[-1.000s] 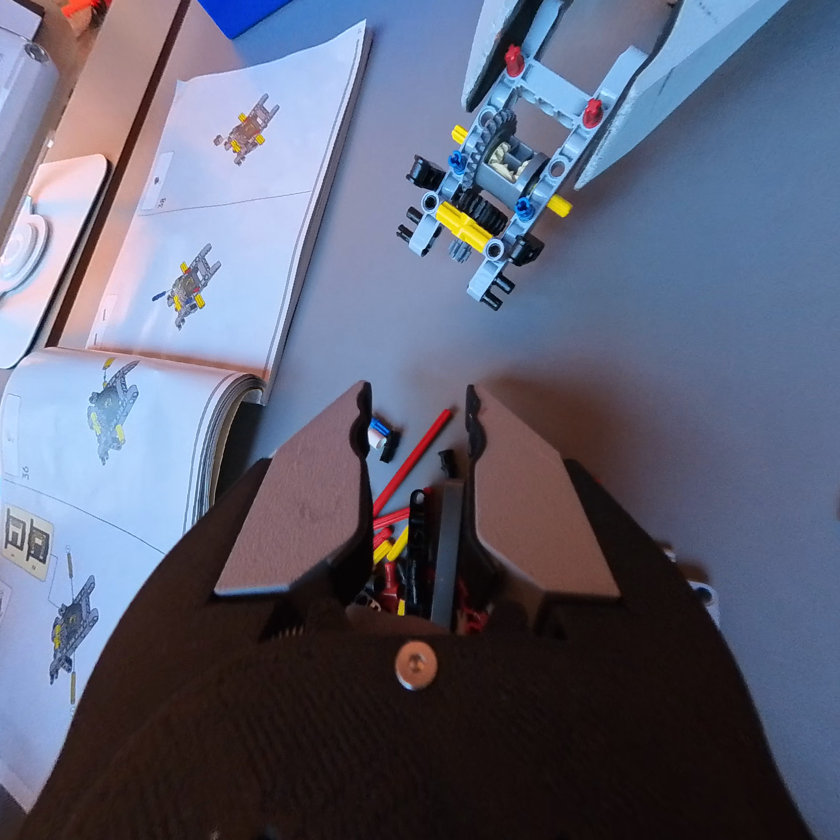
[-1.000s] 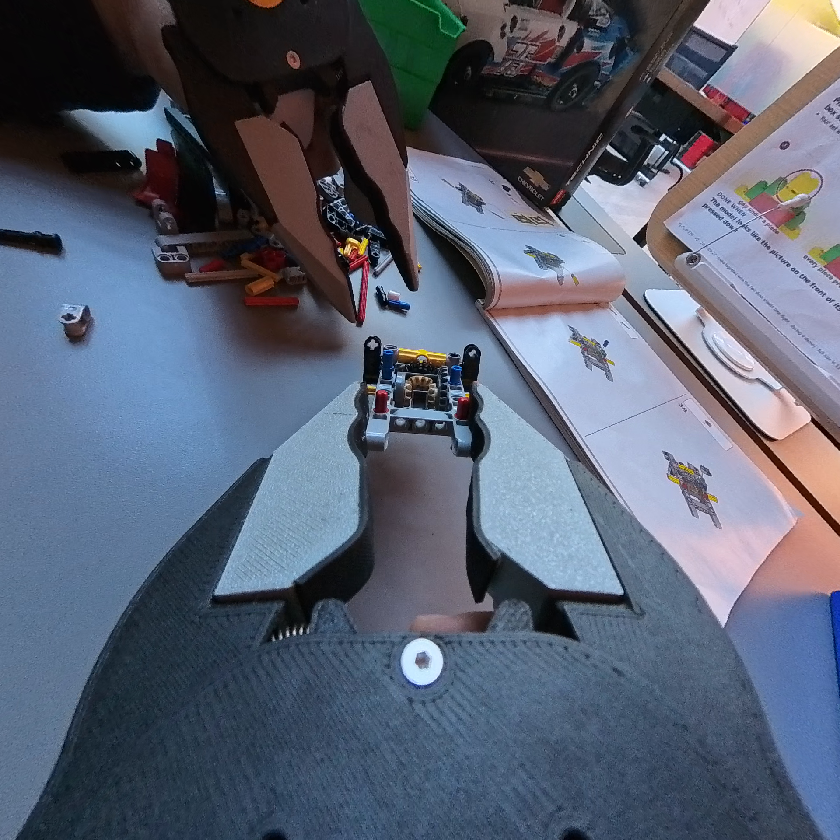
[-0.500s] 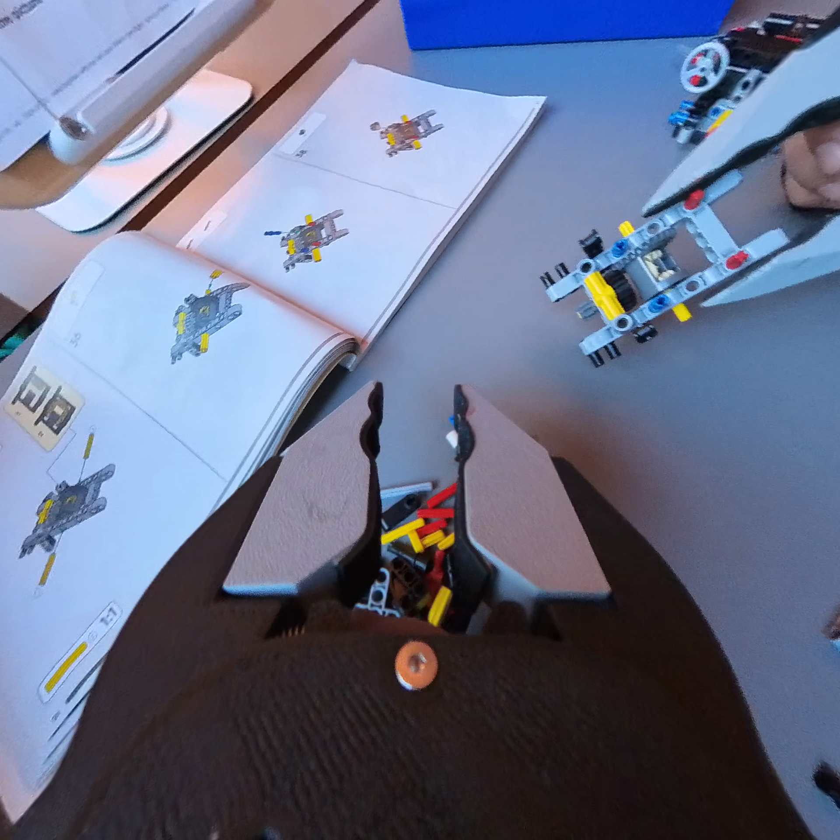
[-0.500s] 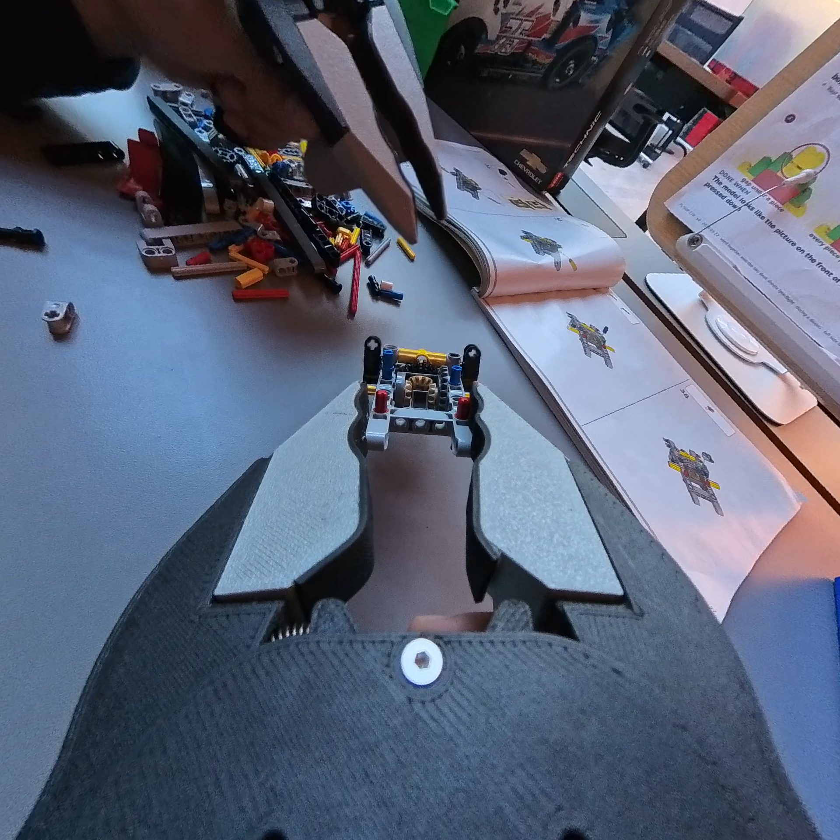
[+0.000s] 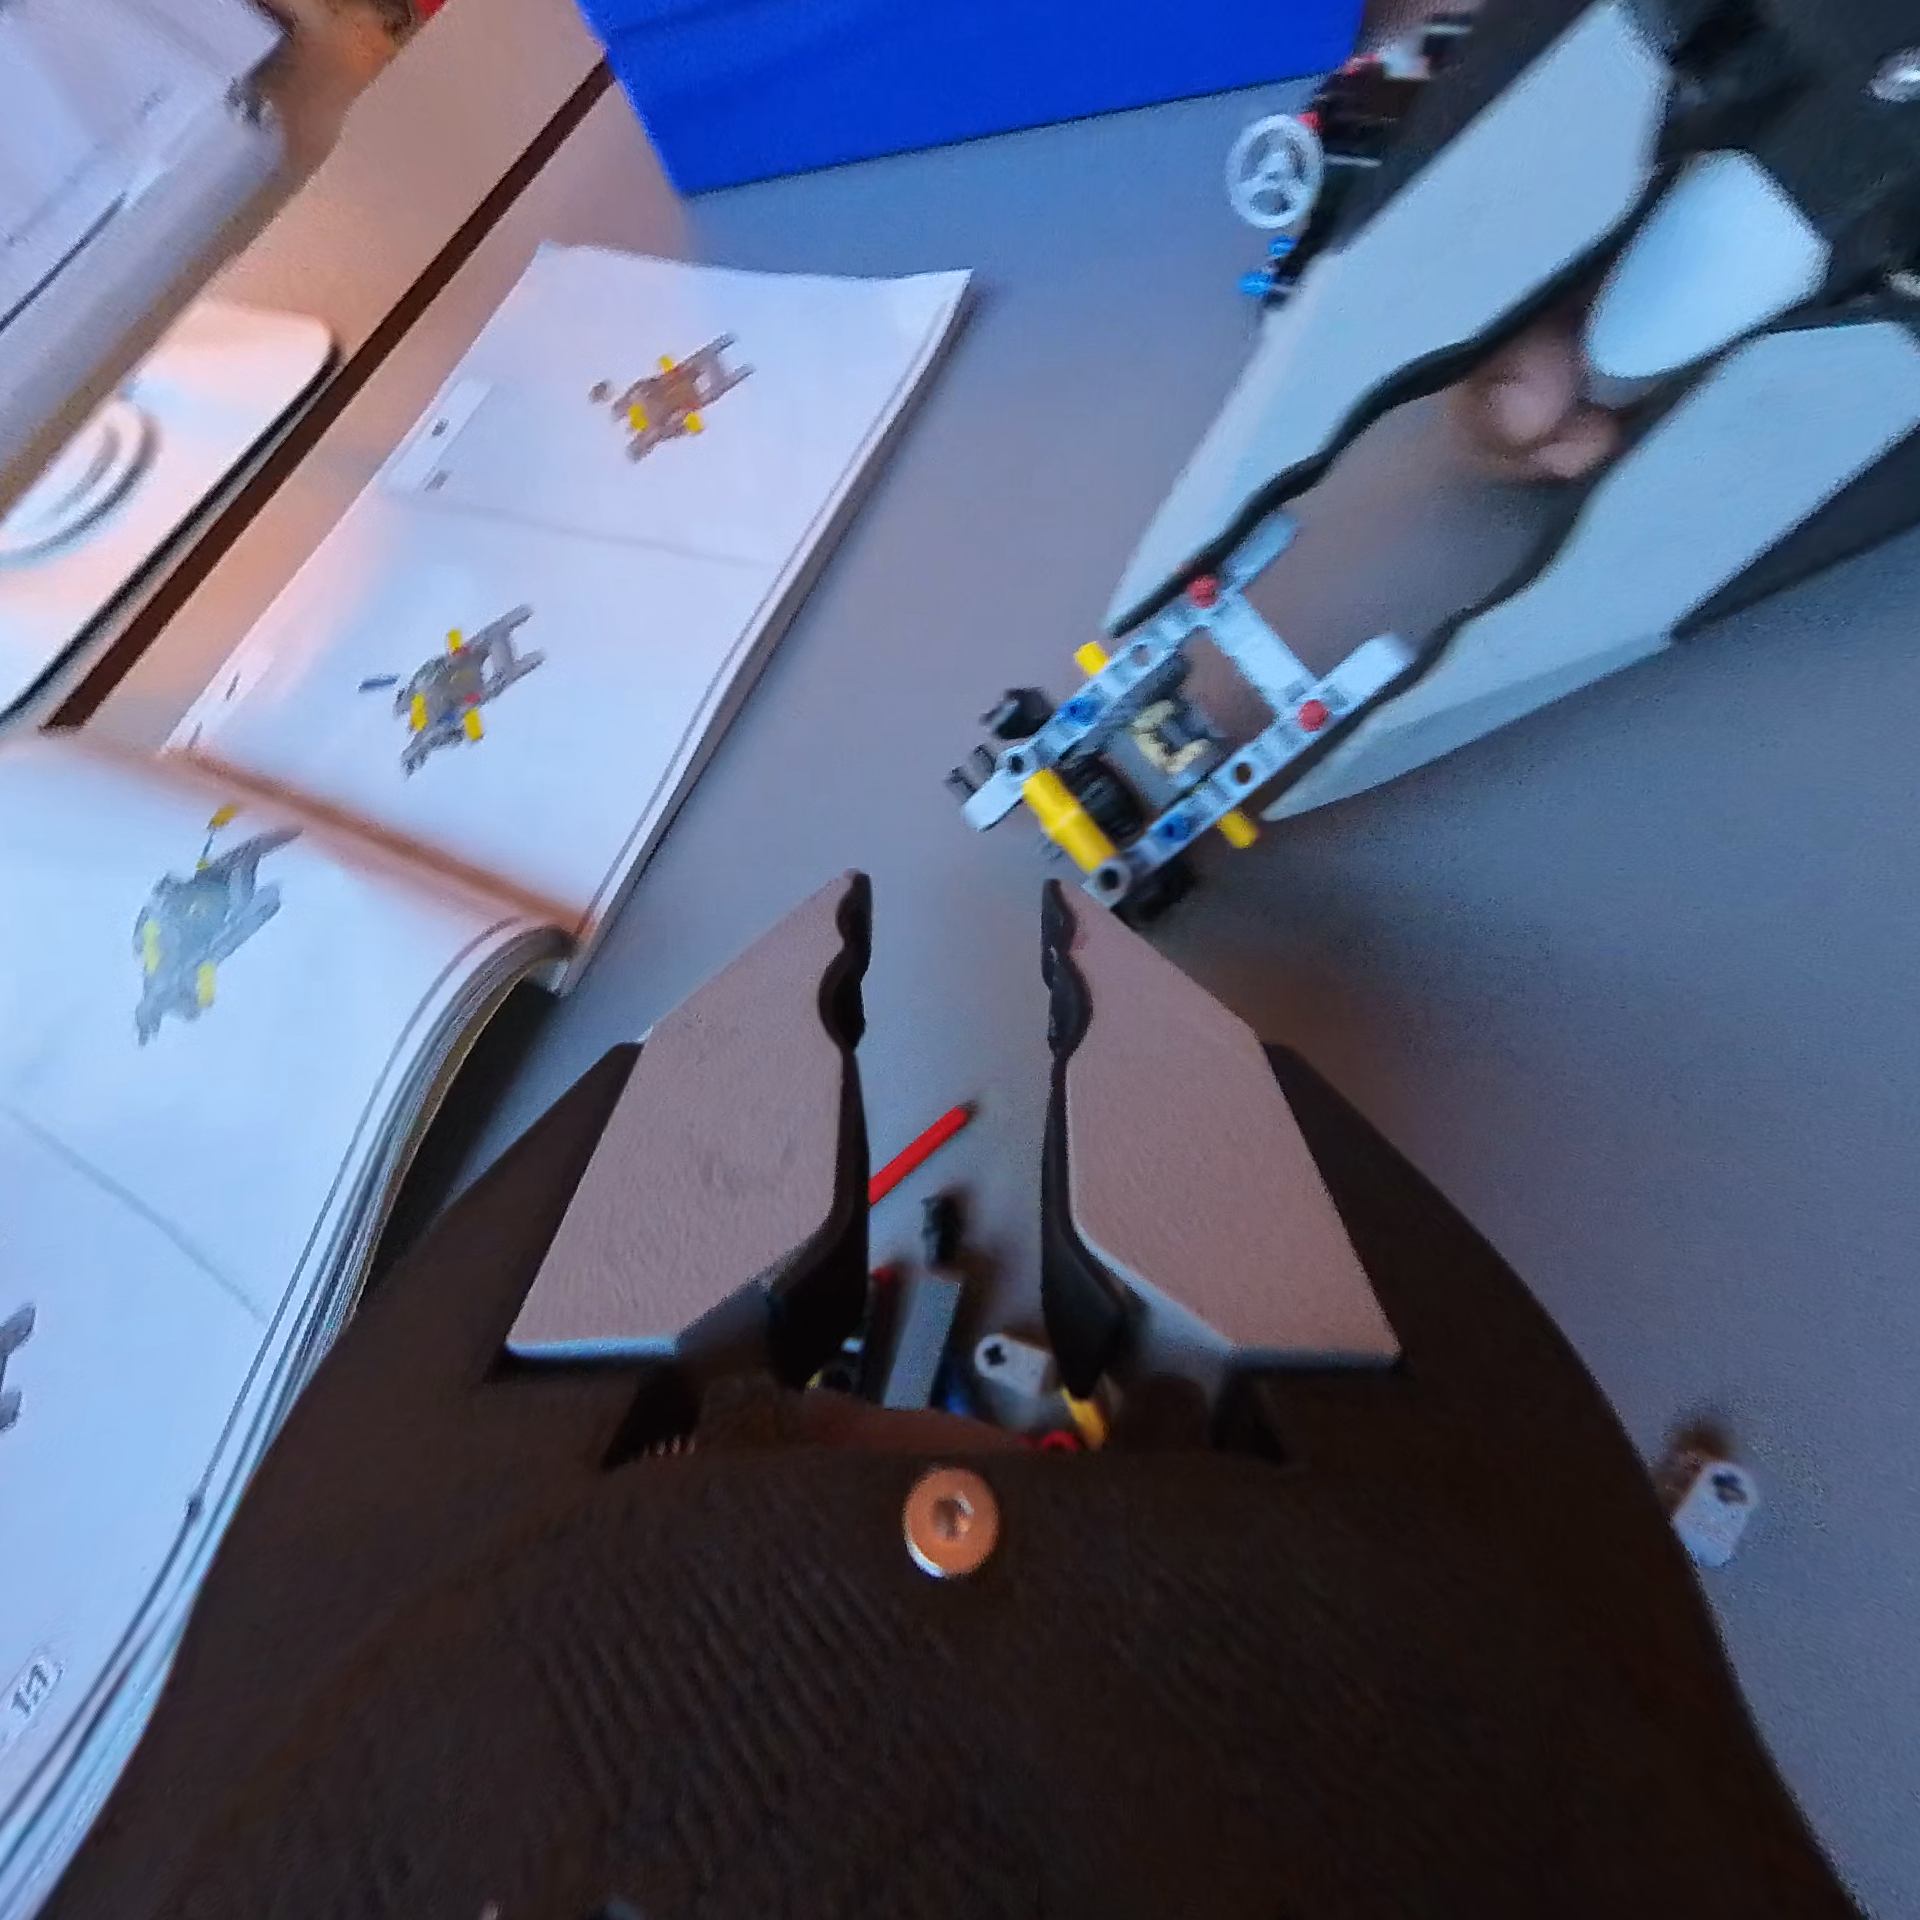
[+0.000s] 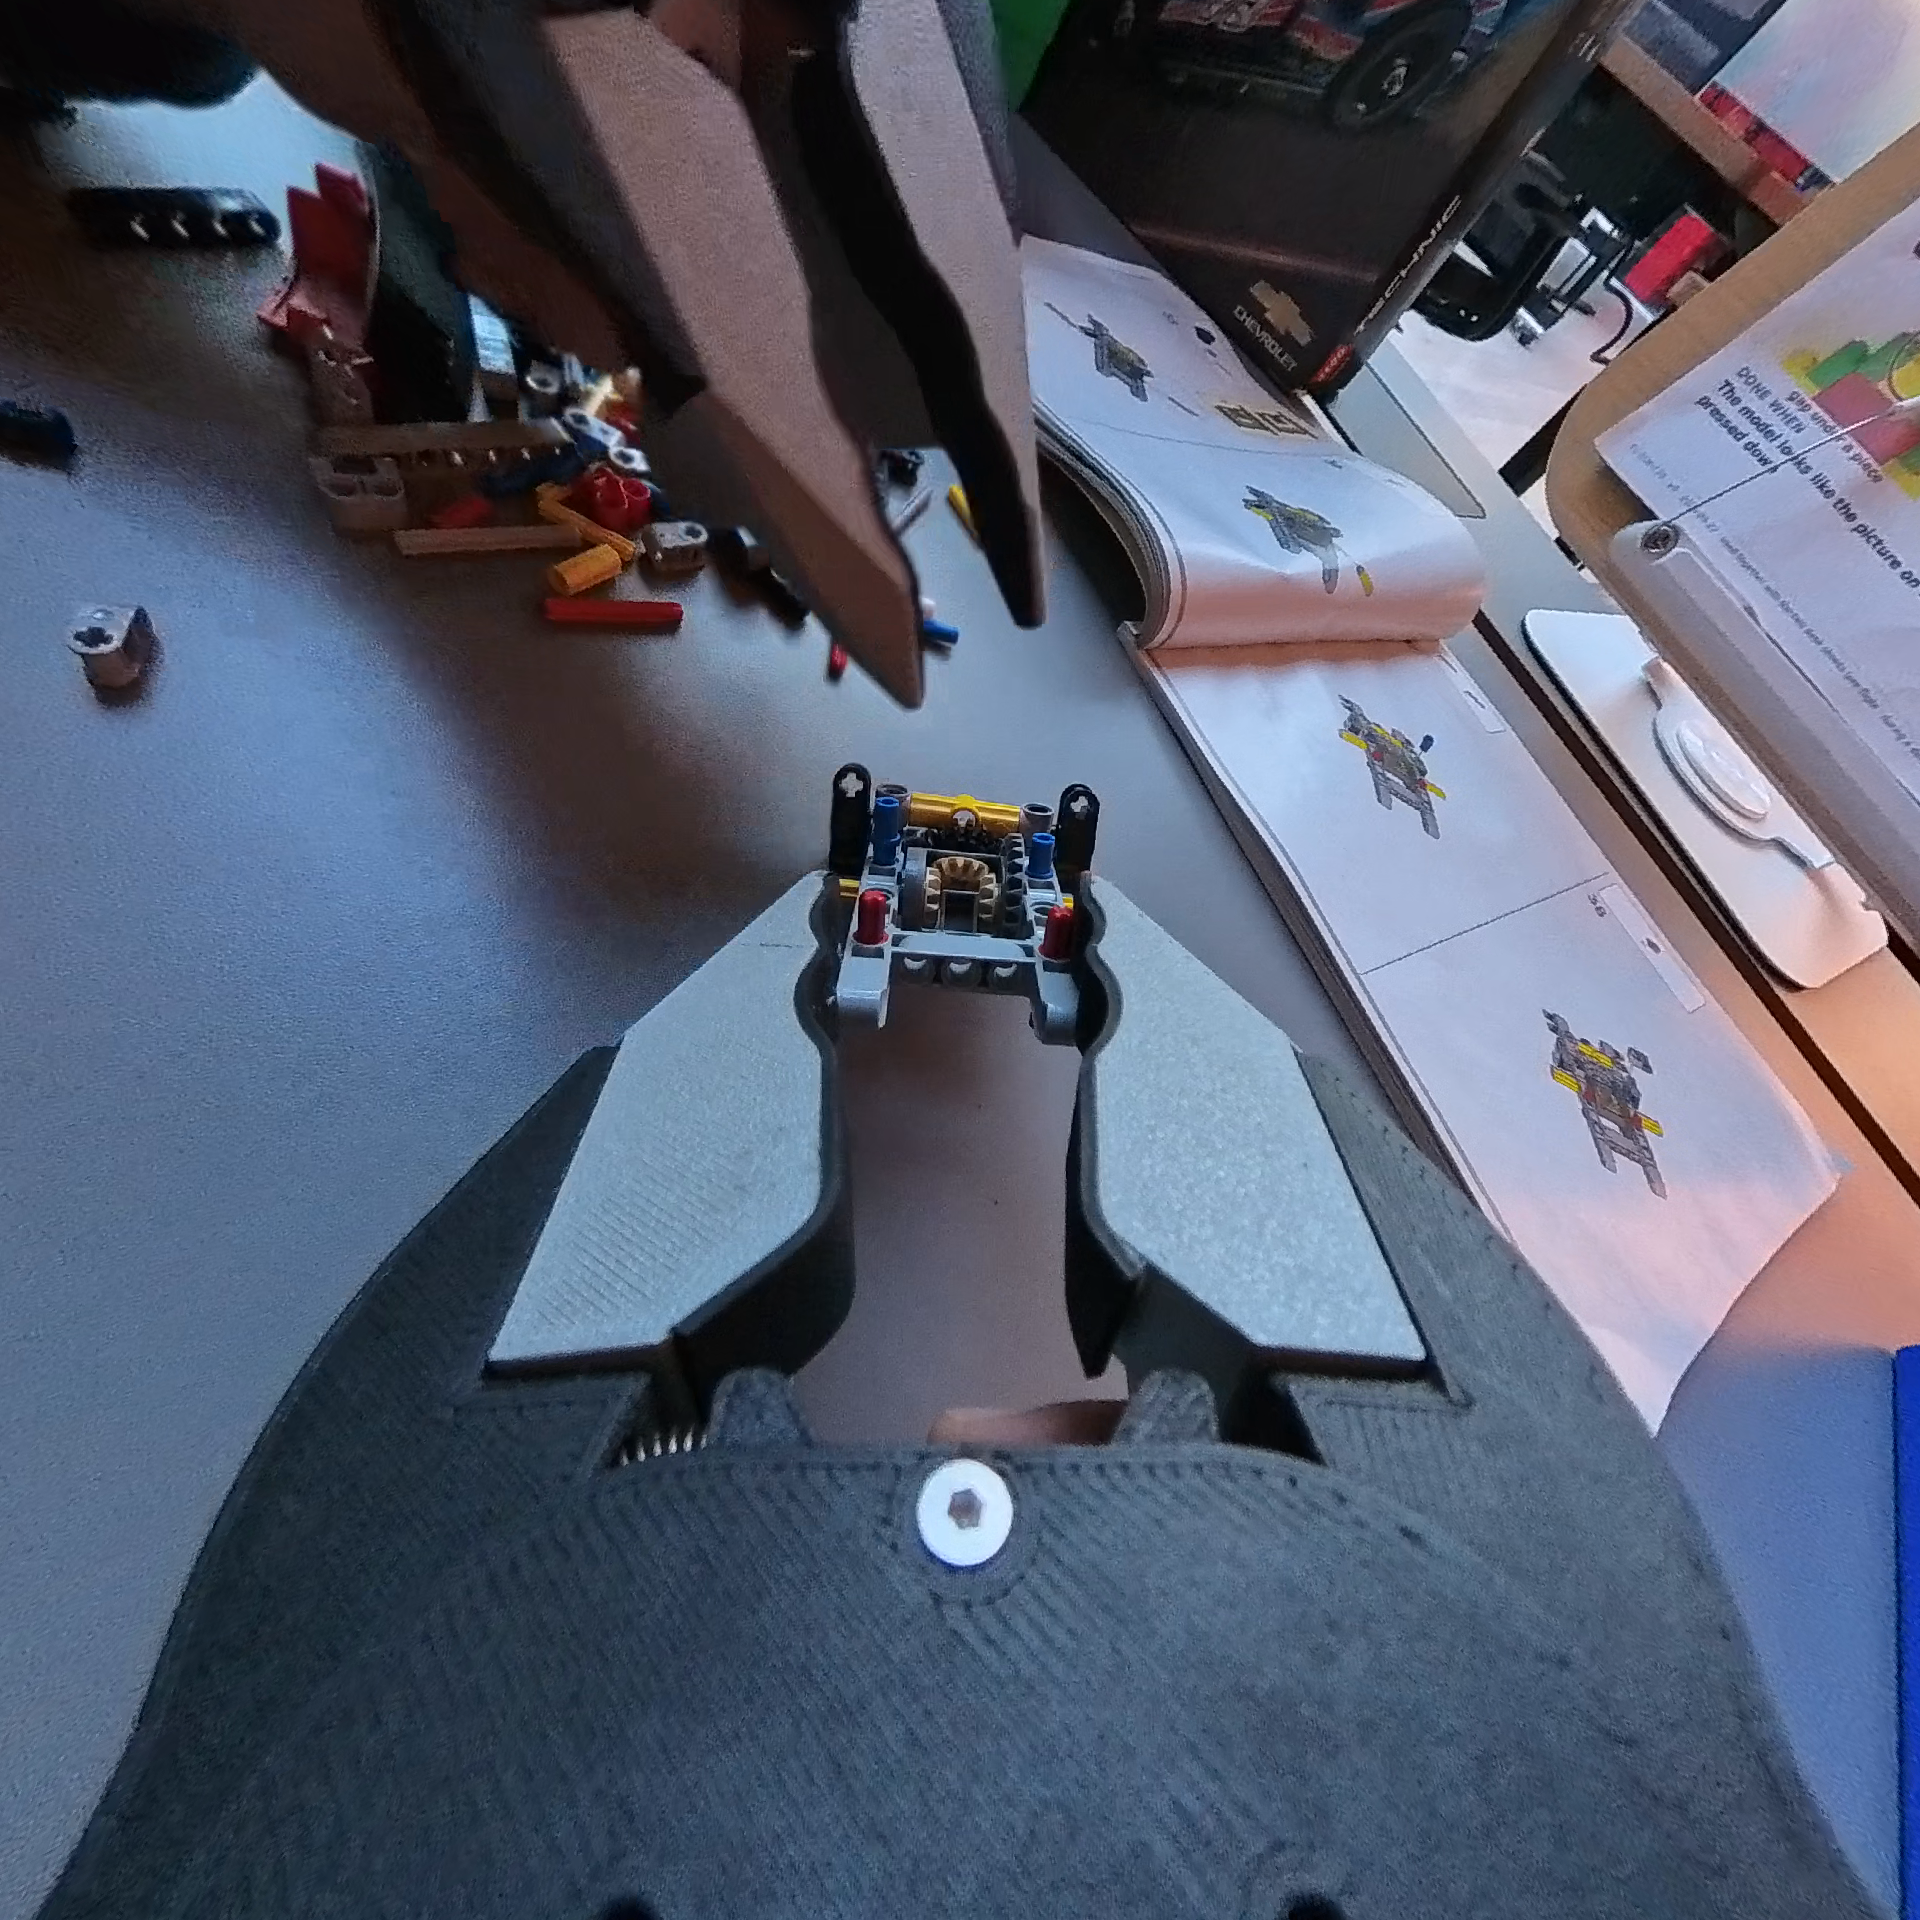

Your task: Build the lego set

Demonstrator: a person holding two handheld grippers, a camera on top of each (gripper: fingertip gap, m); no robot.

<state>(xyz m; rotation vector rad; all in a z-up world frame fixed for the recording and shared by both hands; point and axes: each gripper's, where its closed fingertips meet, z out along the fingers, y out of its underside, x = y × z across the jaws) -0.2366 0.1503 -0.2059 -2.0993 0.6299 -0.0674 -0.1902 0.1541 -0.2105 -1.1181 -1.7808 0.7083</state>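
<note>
Swung off the loose parts pile [image 6: 540, 509] since half a second ago and now hanging above bare grey bench [image 5: 1558, 1039], with the left gripper [image 5: 951, 904] nearer the held model than before. Fingers [image 5: 769, 1091] about as far apart as half a second ago, narrower than a second ago; parted, nothing between them, only bench and a red axle [image 5: 920, 1151] seen through the gap farther down. Tips just short of the model's near corner, not touching. View blurred with motion.

No change at the right gripper [image 6: 956, 935]: clamped as before on the grey geared frame [image 6: 961, 894], both pads pressed against the frame's two side beams at its open rear end. Held low over the bench, in front of the open instruction booklet [image 5: 582, 582] and well apart from the small grey connector [image 6: 112, 644] lying alone to the side.

Long axis of the frame in line with the right fingers, running straight away from that wrist. Yellow cross-piece [image 6: 961, 807] and two upright black pin ends at the far end, pointing toward the left gripper; tan gear in the middle, red pins standing up at the gripped end. Top face up, roughly level.
</note>
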